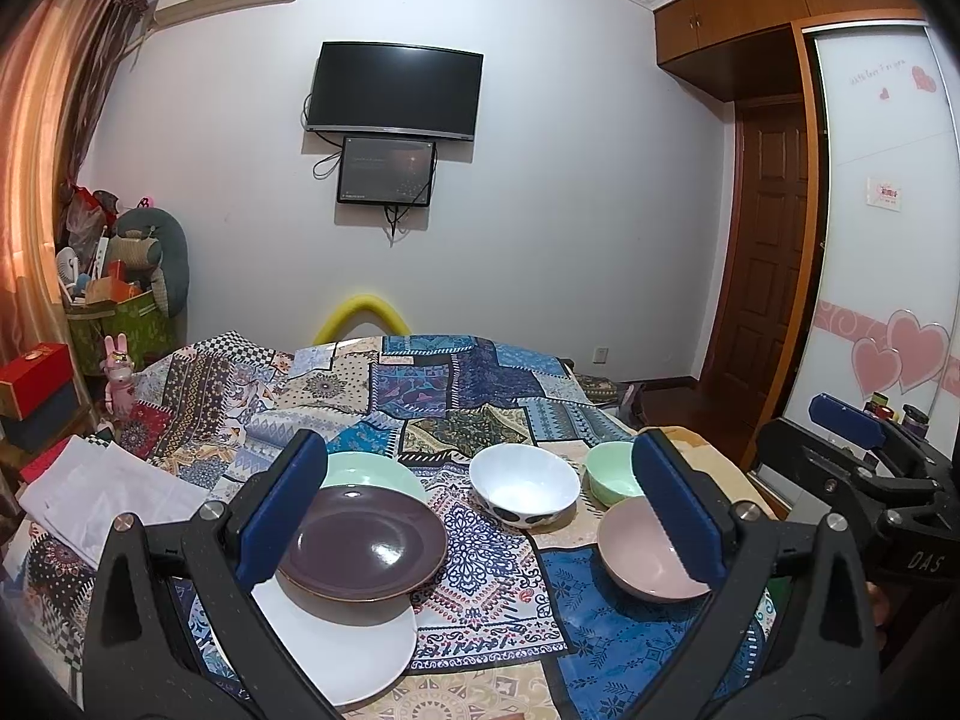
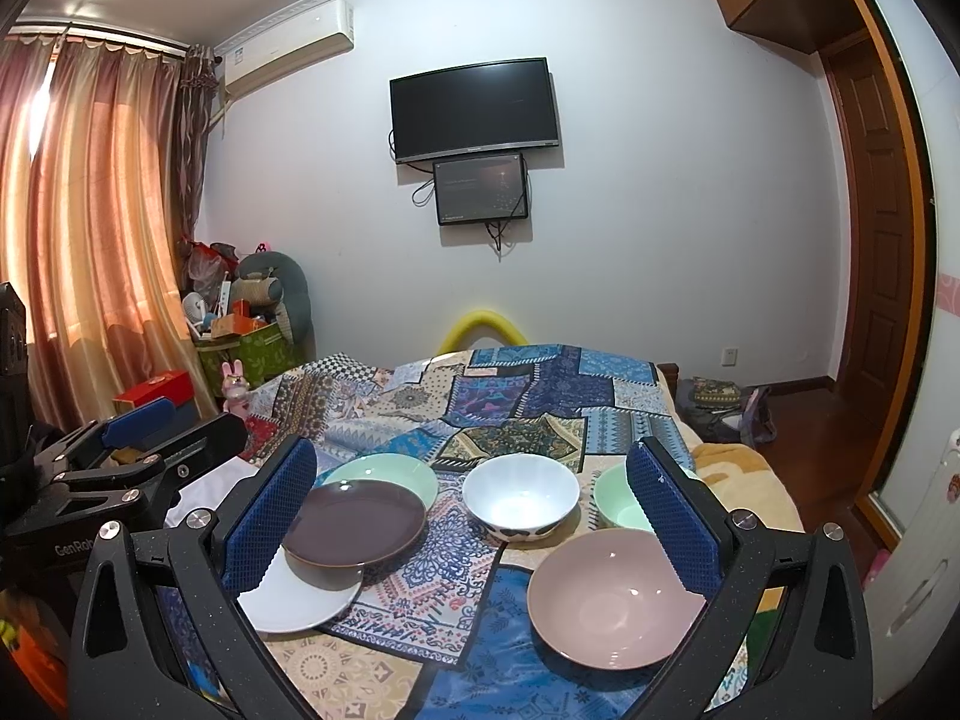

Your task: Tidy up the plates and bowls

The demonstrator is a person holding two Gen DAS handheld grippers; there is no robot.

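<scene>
While both claws hang spread and empty above the near edge of the bed point(image 2: 528, 384), no dish is yet gripped, so the step in hand looks like choosing a first piece to stack. Taking the white bowl point(image 2: 521, 495) as the landmark: it sits upright at the middle of the patchwork cover, mouth up. To its left lie three plates, flat and face up: a white plate point(image 2: 294, 594) nearest the camera, a brown plate point(image 2: 354, 521) overlapping its far edge, and a green plate point(image 2: 390, 471) partly under the brown one's far side. In front of the landmark and to its right sits the pink bowl point(image 2: 618, 597), slightly tilted on the soft cover; just right of the landmark is the small green bowl point(image 1: 612, 477), upright. All are round, so none has a long axis; what matters is that each rim faces up.

The left claw point(image 1: 486, 516) frames the plates, the right claw point(image 2: 474, 531) the bowls. A good move, I judge, is to pinch a rim from the side, one finger inside and one outside, lift level, and nest smaller bowls in larger. The cover is soft, so dishes may rock.
</scene>
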